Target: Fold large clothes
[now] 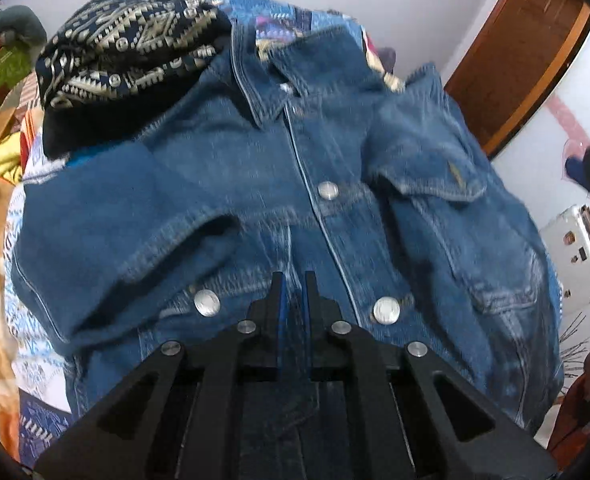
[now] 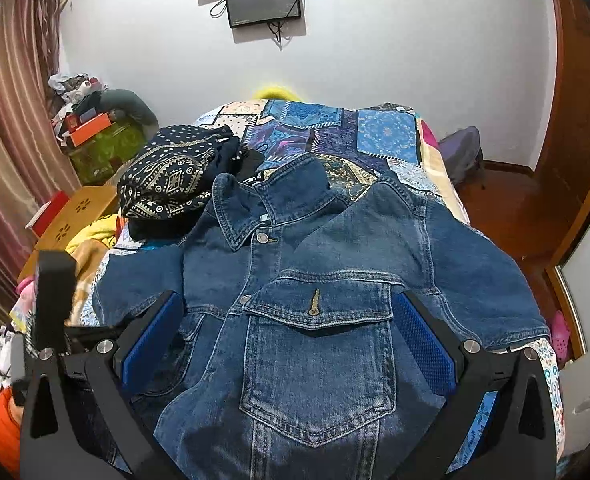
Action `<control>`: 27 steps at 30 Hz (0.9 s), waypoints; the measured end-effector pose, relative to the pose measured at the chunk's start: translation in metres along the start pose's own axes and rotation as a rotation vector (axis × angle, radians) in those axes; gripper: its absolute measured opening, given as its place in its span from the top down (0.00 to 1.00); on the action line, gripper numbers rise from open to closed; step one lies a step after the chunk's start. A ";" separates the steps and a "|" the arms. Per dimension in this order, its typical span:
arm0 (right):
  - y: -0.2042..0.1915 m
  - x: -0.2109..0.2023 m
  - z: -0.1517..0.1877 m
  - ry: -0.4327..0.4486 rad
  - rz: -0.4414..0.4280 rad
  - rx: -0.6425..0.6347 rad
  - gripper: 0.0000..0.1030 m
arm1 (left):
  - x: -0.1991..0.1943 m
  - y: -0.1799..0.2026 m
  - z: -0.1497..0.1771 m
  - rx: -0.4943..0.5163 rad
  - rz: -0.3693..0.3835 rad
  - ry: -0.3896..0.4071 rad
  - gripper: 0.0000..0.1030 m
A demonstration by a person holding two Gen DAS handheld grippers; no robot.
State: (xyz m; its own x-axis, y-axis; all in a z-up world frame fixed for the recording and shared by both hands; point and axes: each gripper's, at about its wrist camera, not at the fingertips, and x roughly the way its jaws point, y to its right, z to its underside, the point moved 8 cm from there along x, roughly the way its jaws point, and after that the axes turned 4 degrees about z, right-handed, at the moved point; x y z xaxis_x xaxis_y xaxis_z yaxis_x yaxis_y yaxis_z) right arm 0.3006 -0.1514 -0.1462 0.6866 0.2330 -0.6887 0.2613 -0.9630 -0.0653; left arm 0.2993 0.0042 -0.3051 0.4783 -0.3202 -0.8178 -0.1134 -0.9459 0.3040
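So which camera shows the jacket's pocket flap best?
The right wrist view: the pocket flap sits sharp and centred between the open right tool's fingers. The left wrist view shows the same flap blurred, off to the side.

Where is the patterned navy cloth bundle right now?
In both wrist views the bundle sits on the quilt at upper left, just beyond the denim jacket, beside its collar.
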 end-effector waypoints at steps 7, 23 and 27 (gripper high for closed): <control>0.003 -0.005 -0.001 0.011 -0.008 0.021 0.00 | -0.047 -0.021 -0.010 -0.031 -0.060 0.105 0.78; 0.000 -0.003 0.002 -0.002 0.008 0.014 0.00 | -0.089 -0.212 0.018 -0.498 -0.174 0.188 0.35; 0.001 0.002 0.003 -0.015 0.018 0.011 0.00 | -0.054 -0.225 0.037 -0.583 -0.100 0.115 0.35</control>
State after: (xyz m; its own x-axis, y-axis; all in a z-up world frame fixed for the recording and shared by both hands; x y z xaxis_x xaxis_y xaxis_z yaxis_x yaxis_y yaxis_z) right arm 0.2998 -0.1521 -0.1498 0.6806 0.2135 -0.7009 0.2415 -0.9685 -0.0604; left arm 0.2669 0.2321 -0.3471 0.5567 -0.1930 -0.8080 0.4173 -0.7761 0.4728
